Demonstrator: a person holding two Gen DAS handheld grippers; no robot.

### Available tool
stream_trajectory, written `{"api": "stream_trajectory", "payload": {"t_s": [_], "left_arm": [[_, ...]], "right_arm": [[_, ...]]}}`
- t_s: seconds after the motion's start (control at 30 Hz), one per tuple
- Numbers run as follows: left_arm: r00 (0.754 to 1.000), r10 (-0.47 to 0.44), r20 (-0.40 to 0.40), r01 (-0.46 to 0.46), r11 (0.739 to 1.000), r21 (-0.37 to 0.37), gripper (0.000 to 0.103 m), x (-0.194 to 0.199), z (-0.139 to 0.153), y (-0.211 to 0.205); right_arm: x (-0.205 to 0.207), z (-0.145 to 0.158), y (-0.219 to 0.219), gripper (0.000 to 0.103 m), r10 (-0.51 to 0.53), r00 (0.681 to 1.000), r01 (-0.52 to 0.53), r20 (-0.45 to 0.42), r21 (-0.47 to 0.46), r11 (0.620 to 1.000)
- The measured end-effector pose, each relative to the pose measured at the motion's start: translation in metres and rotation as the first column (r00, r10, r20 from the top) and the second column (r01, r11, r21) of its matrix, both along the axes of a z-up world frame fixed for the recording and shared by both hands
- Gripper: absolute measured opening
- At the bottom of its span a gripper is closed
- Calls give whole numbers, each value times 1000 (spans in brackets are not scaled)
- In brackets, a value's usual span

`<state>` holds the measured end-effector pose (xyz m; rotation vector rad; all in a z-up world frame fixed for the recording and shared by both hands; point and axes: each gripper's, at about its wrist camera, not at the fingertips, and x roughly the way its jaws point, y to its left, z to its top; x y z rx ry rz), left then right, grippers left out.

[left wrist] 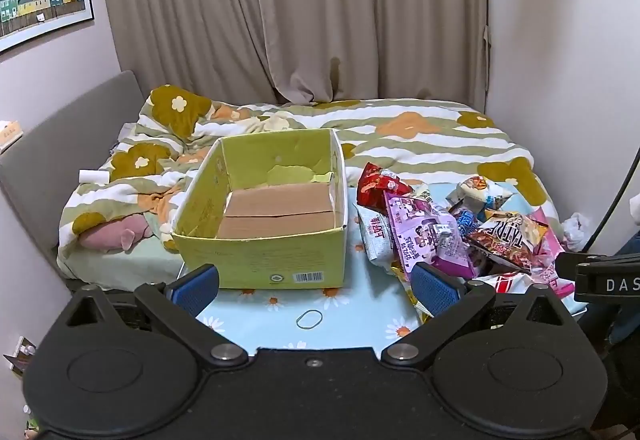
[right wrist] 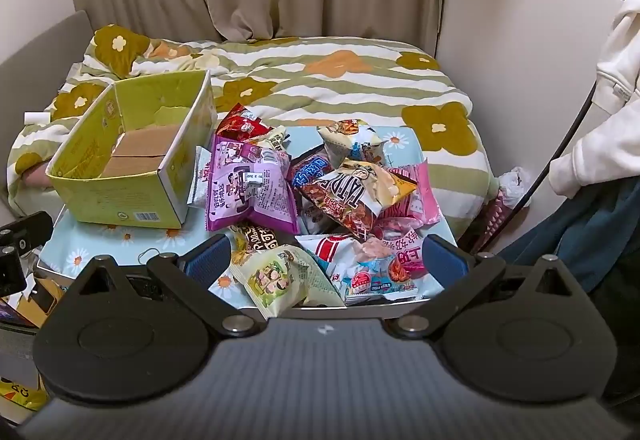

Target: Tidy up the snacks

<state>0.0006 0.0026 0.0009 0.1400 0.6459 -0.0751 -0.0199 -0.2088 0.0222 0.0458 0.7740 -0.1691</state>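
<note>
An open yellow-green cardboard box [left wrist: 260, 252] [right wrist: 120, 200] stands on a small table with a light blue daisy cloth [left wrist: 352, 324] [right wrist: 100, 240]; I see nothing inside it but its brown bottom flaps. A pile of snack packets [left wrist: 460, 228] [right wrist: 320, 200] lies to the right of the box, with a purple bag [right wrist: 248, 188], a green-white bag [right wrist: 276, 276] and a red-and-white bag [right wrist: 368, 268] among them. My left gripper [left wrist: 316, 284] is open and empty, in front of the box. My right gripper [right wrist: 326, 260] is open and empty, just above the near edge of the pile.
A rubber band [left wrist: 309, 319] lies on the cloth near the front edge. Behind the table is a bed with a flowered striped duvet [right wrist: 340, 80], beige curtains [left wrist: 300, 8] beyond it. A person in a white hoodie [right wrist: 608, 120] stands at the right.
</note>
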Motion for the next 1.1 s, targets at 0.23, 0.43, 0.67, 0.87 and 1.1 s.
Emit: {"api": "stream_trajectory", "payload": {"t_s": [0.23,0.43,0.67,0.87,1.1], "left_arm": [[1000,0,0,0,1000,0,103,0,-1,0],[1000,-5,3,5,1000,5,103,0,-3,0],[1000,-6,1,6,1000,12,103,0,-3,0],[1000,-7,3,7,1000,14,103,0,-2,0],[1000,-11,-3,11,1000,8,103,2,0,0]], "right_arm": [[3,1,1,103,1,1000,-1,1,1,1000],[2,0,1,103,0,1000,0,1,2,1000],[2,-1,1,103,1,1000,-1,0,2,1000],[1,-1,-1,103,-2,1000,2,0,2,1000],[4,0,1,103,-3,1000,3,1,-3,1000]]}}
